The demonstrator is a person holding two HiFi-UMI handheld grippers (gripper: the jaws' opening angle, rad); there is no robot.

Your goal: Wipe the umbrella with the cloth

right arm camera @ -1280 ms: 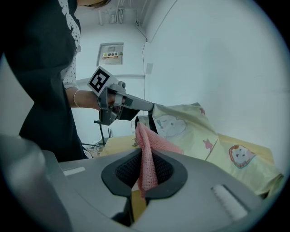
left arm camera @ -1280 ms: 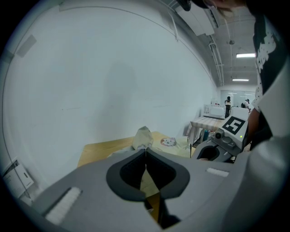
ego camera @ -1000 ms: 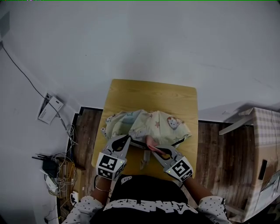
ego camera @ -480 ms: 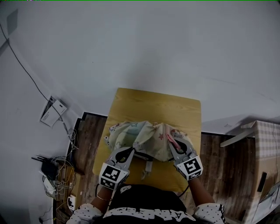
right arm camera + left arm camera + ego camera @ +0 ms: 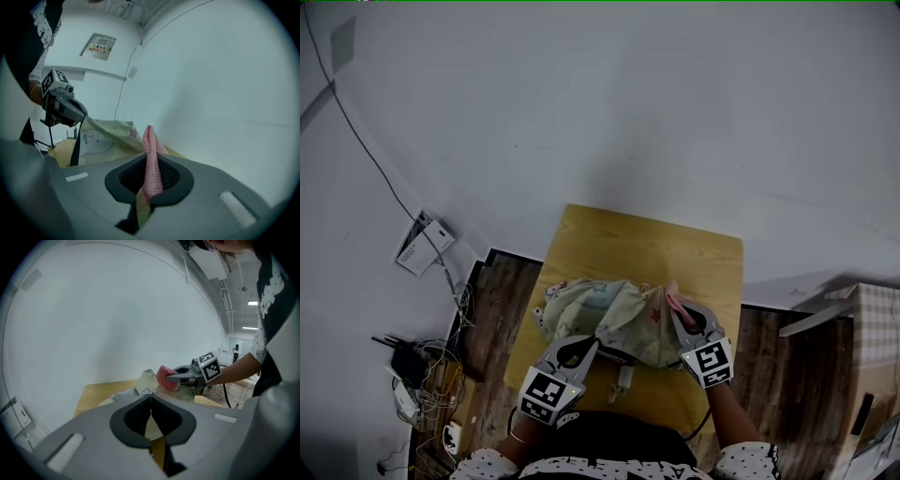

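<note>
White wall [image 5: 628, 112] filled most of the head view, with a light wooden table [image 5: 637, 239] pushed against it and dark plank flooring [image 5: 502, 300] on either side. Loose cables [image 5: 422, 361] lay on the floor to the table's left.

A folded umbrella [image 5: 600, 314], pale with small cartoon prints, lay across the near half of the table, its canopy bunched into a low heap.

The left gripper [image 5: 598, 343] reached in from the person's left, its marker cube [image 5: 546, 392] nearest the body, and pointed slightly downward at the umbrella's near edge. Its 2 jaws were pressed together, and pale fabric sat right at their tips in the left gripper view. Whether a fold was pinched between them did not show.

The right gripper [image 5: 678, 309] came in from the person's right, its marker cube [image 5: 712, 362] toward the body and the bare forearm behind it. It angled toward the wall and lay over the umbrella's right end. Its jaws were clamped on a pink cloth [image 5: 674, 300], which stood up between them as a narrow woven fold in the right gripper view [image 5: 150, 159]. From the left gripper view, the cloth [image 5: 165, 377] was a rounded pink wad at the front of the right gripper [image 5: 180, 377], resting against the top of the canopy [image 5: 146, 380].

The 2 grippers sat apart, with the umbrella's bunched middle between them.
</note>
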